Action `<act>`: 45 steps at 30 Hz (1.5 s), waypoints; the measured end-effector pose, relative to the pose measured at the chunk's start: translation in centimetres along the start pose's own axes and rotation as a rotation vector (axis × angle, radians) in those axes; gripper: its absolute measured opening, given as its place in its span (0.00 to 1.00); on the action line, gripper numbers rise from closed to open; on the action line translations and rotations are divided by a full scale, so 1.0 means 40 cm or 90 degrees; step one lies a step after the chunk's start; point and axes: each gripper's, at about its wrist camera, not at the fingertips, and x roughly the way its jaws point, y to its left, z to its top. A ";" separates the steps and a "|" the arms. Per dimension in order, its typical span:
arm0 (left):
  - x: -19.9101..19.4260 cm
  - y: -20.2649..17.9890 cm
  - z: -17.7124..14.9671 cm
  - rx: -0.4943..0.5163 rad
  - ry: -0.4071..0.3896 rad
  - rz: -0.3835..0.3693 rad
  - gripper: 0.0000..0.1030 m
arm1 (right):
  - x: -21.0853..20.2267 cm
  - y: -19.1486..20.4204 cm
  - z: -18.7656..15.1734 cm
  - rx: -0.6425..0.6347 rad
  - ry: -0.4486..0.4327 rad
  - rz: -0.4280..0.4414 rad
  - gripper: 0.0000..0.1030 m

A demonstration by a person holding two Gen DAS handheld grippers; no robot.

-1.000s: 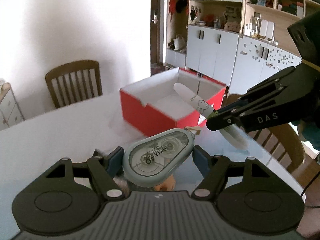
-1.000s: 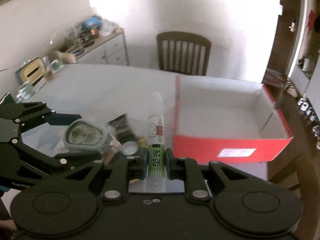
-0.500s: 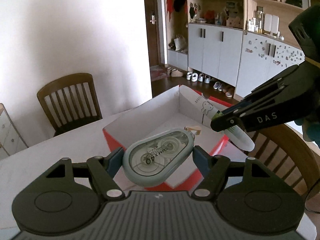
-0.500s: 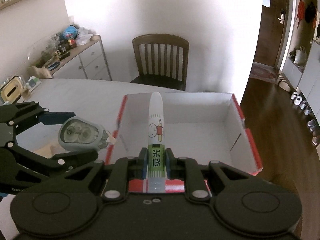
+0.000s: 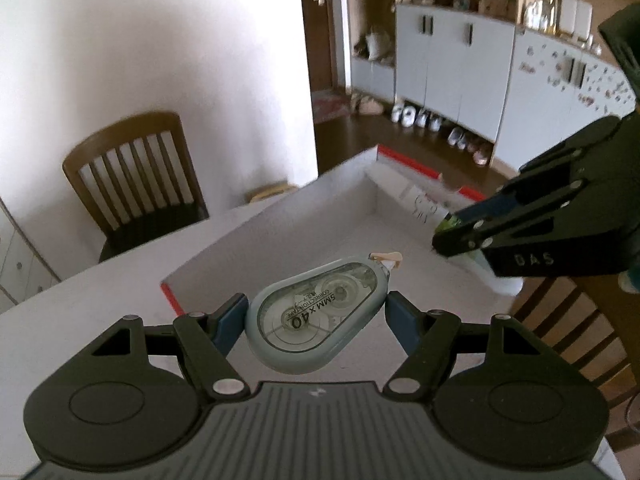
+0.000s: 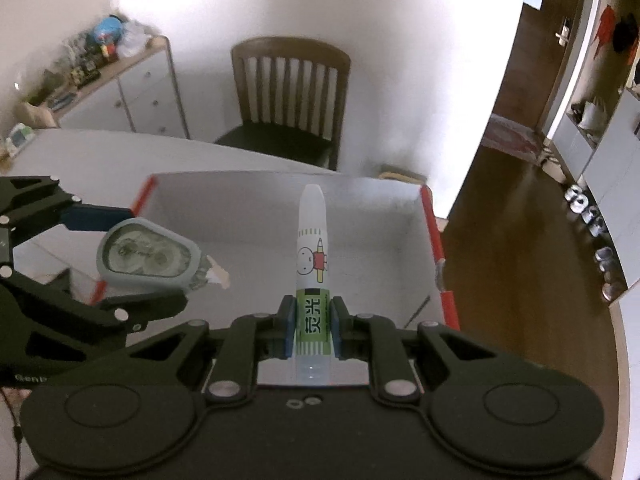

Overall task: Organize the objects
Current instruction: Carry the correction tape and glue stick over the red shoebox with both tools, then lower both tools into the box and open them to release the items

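My left gripper (image 5: 316, 314) is shut on a grey-green correction tape dispenser (image 5: 316, 320), held flat over the near part of a red box with a white inside (image 5: 280, 240). The right gripper (image 6: 312, 328) is shut on a white pen with a green label and a cartoon figure (image 6: 312, 248); its capped tip points into the same box (image 6: 240, 220). In the left wrist view the right gripper (image 5: 448, 236) reaches in from the right with the pen (image 5: 420, 204) over the box's far corner. The right wrist view has the left gripper (image 6: 148, 256) and dispenser (image 6: 148, 254) at the box's left edge.
The box sits on a white table (image 5: 80, 300), close to its far edge. A wooden chair (image 6: 290, 92) stands behind the table, and another chair (image 5: 572, 340) lies below at the right. A cluttered white sideboard (image 6: 132, 84) lines the wall on the left.
Both grippers have travelled forward from short of the box to above its open inside, each still gripping its object. The clutter under the left gripper has passed out of view.
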 end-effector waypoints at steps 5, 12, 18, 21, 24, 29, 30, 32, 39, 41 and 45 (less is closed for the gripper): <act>0.088 -0.018 0.005 -0.007 0.057 0.008 0.72 | 0.073 -0.025 -0.001 0.004 0.033 -0.003 0.16; 0.187 -0.020 0.007 -0.019 0.144 0.001 0.72 | 0.149 -0.023 -0.008 -0.022 0.084 0.007 0.16; 0.238 -0.024 0.013 -0.016 0.208 -0.001 0.72 | 0.203 -0.027 -0.017 -0.024 0.151 0.008 0.16; 0.257 -0.030 0.015 0.006 0.233 -0.005 0.72 | 0.221 -0.028 -0.024 -0.022 0.172 0.002 0.16; 0.277 -0.032 0.014 0.012 0.255 -0.014 0.72 | 0.234 -0.033 -0.031 -0.013 0.191 0.004 0.16; 0.300 -0.030 0.003 0.005 0.283 -0.023 0.72 | 0.235 -0.024 -0.029 -0.018 0.201 0.003 0.16; 0.302 -0.030 -0.001 0.006 0.285 -0.024 0.72 | 0.235 -0.022 -0.029 -0.017 0.202 0.005 0.16; 0.306 -0.028 -0.007 0.005 0.290 -0.024 0.73 | 0.236 -0.022 -0.029 -0.012 0.204 0.012 0.17; 0.298 -0.035 -0.009 0.019 0.301 -0.015 0.74 | 0.205 -0.032 -0.021 0.023 0.182 0.039 0.17; 0.295 -0.029 -0.006 0.029 0.295 -0.014 0.74 | 0.187 -0.039 -0.023 0.027 0.172 0.040 0.17; 0.257 -0.016 -0.004 0.029 0.265 -0.016 0.75 | 0.150 -0.049 -0.010 0.038 0.150 0.050 0.18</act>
